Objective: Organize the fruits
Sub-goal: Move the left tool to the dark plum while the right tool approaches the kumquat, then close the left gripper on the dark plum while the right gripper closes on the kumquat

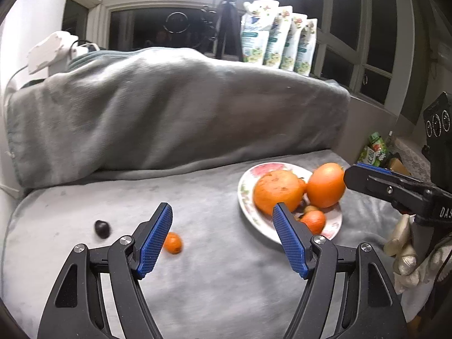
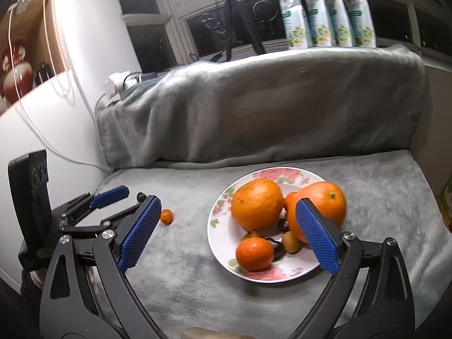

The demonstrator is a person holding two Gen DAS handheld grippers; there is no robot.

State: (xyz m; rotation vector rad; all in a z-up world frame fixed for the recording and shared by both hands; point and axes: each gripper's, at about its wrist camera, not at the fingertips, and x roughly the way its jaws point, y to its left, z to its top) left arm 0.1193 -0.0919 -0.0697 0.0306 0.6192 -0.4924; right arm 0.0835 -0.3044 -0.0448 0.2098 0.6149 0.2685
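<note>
A flowered plate on the grey blanket holds two big oranges, a mandarin and some small dark and yellowish fruits. My right gripper stands open just in front of the plate, nothing between its pads. Off the plate to the left lie a tiny orange fruit and a dark fruit. My left gripper is open and empty over the blanket between the tiny orange fruit and the plate. One of the right gripper's fingers reaches in from the right beside the oranges.
A blanket-covered backrest rises behind the seat. On the sill stand several white pouches and a tripod. A white wall with a cable closes the left side. A gloved hand is at the right edge.
</note>
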